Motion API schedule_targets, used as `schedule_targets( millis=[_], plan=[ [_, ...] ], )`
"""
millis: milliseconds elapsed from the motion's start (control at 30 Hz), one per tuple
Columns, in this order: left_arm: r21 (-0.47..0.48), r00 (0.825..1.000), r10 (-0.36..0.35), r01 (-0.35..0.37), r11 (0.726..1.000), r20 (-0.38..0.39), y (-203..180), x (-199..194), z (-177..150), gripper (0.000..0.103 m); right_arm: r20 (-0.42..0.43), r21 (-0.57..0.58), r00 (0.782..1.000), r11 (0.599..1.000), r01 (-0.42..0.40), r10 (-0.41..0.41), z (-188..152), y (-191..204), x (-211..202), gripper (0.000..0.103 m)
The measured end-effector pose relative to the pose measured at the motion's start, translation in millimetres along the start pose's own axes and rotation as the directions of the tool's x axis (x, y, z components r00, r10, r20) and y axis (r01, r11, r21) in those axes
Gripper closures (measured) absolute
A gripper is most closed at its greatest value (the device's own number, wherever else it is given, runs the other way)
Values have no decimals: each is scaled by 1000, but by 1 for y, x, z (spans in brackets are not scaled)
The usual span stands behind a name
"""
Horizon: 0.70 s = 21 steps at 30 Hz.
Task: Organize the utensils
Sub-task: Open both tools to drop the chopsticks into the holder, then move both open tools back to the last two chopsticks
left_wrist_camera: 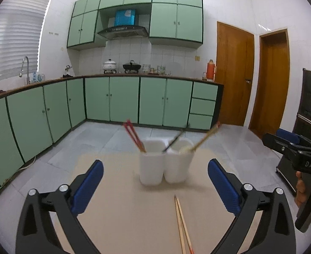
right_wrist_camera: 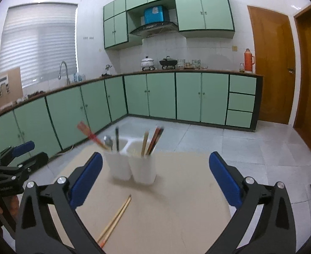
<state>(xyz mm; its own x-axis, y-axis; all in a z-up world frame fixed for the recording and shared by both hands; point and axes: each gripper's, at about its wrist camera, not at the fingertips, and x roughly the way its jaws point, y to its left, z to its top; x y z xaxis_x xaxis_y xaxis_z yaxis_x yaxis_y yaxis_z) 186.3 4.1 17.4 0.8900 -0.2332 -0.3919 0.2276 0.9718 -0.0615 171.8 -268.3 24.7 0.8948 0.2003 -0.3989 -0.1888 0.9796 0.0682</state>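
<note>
Two white utensil holders [left_wrist_camera: 165,163] [right_wrist_camera: 133,166] stand side by side on a beige table [left_wrist_camera: 134,211] [right_wrist_camera: 176,201], holding red chopsticks [left_wrist_camera: 133,136] [right_wrist_camera: 90,136], a dark utensil, a spoon [right_wrist_camera: 108,141] and light and brown chopsticks [right_wrist_camera: 153,139]. A loose pair of wooden chopsticks [left_wrist_camera: 182,224] [right_wrist_camera: 116,219] lies flat on the table, nearer to me than the holders. My left gripper [left_wrist_camera: 155,177] is open above the table with nothing between its blue pads. My right gripper [right_wrist_camera: 155,173] is open too and holds nothing. Each gripper shows at the edge of the other's view.
The table's far edge lies just behind the holders, with grey floor tiles beyond. Green cabinets [left_wrist_camera: 123,99] and a counter with pots run along the far wall. Wooden doors [left_wrist_camera: 233,72] stand at the right. A hand [left_wrist_camera: 301,190] holds the right gripper's handle.
</note>
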Motion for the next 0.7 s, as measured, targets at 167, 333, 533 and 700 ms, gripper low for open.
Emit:
schedule_targets(
  millis=[167, 333, 533, 700],
  plan=[
    [-3, 999, -11, 10, 1000, -49, -3, -8, -33, 6, -46, -8, 999, 1000, -10, 9, -30, 11, -5, 5],
    [13, 997, 10, -9, 1000, -81, -6, -15, -58, 6, -82, 12, 997, 1000, -4, 4, -54, 18, -7, 5],
    [-1, 995, 24, -24, 1000, -97, -8, -26, -73, 6, -106, 36, 994, 999, 2, 2, -72, 22, -14, 5],
    [-13, 994, 40, -41, 999, -99, -8, -39, -79, 6, -109, 66, 994, 998, 23, -16, -83, 24, -21, 5]
  ],
)
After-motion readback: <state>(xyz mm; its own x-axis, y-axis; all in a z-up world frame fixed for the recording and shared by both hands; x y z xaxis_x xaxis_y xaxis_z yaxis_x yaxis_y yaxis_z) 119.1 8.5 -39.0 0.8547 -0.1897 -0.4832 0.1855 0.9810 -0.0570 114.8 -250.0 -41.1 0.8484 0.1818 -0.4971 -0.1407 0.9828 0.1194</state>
